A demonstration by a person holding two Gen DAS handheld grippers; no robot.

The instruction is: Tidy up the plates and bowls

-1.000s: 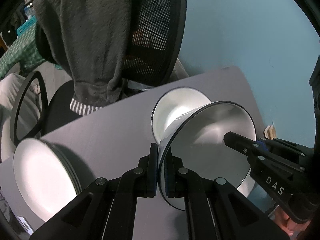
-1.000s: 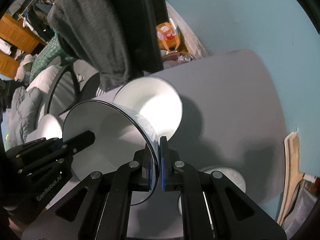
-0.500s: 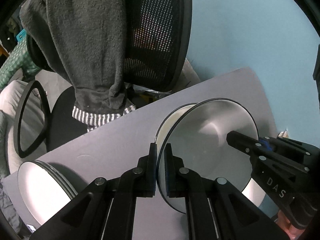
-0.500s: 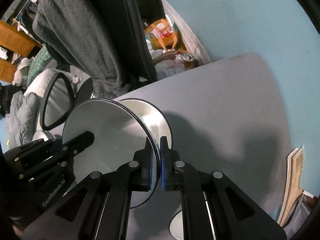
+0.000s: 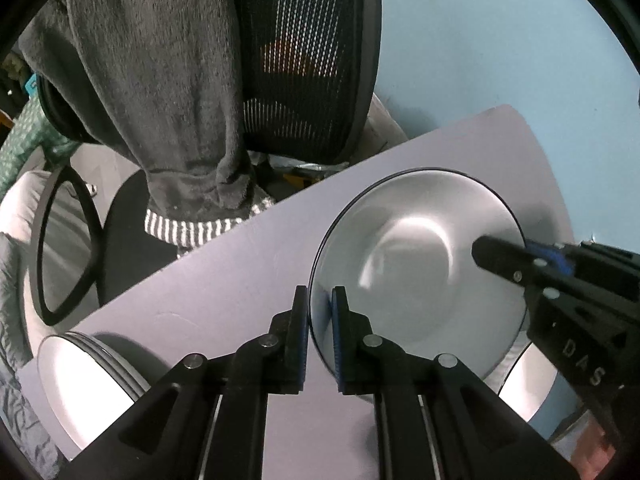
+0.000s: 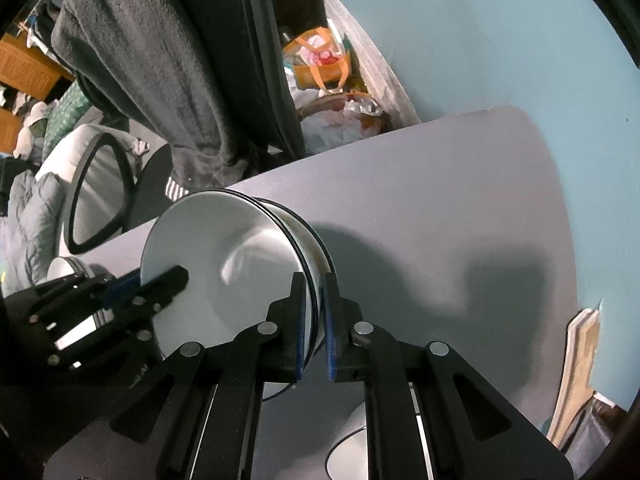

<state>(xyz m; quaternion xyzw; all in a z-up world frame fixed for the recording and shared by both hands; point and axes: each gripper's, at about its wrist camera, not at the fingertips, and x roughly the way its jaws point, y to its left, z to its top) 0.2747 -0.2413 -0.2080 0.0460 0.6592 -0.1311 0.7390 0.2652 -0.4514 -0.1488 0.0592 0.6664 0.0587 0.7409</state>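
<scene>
A white bowl with a black rim (image 5: 416, 264) (image 6: 224, 264) sits nested in a second white bowl (image 6: 310, 236) on the grey table (image 5: 224, 280). My left gripper (image 5: 320, 320) straddles its near rim and my right gripper (image 6: 314, 312) straddles the opposite rim. Both pairs of jaws are opening: the rim stands between the blue pads with a thin gap on each side. Each view also shows the other gripper's fingers (image 5: 516, 260) (image 6: 160, 284) across the bowl. The lower bowl is mostly hidden.
A stack of white plates (image 5: 80, 376) (image 6: 66, 268) sits at the table's left end. Another white dish (image 5: 528, 392) (image 6: 348, 456) lies close beside the bowls. An office chair draped with a grey garment (image 5: 160, 80) stands behind the table; a blue wall (image 6: 480, 40) borders its right.
Both grippers carried the tilted bowl down and across onto the other bowl, and it now sits nested there. The jaws on both sides have eased apart slightly.
</scene>
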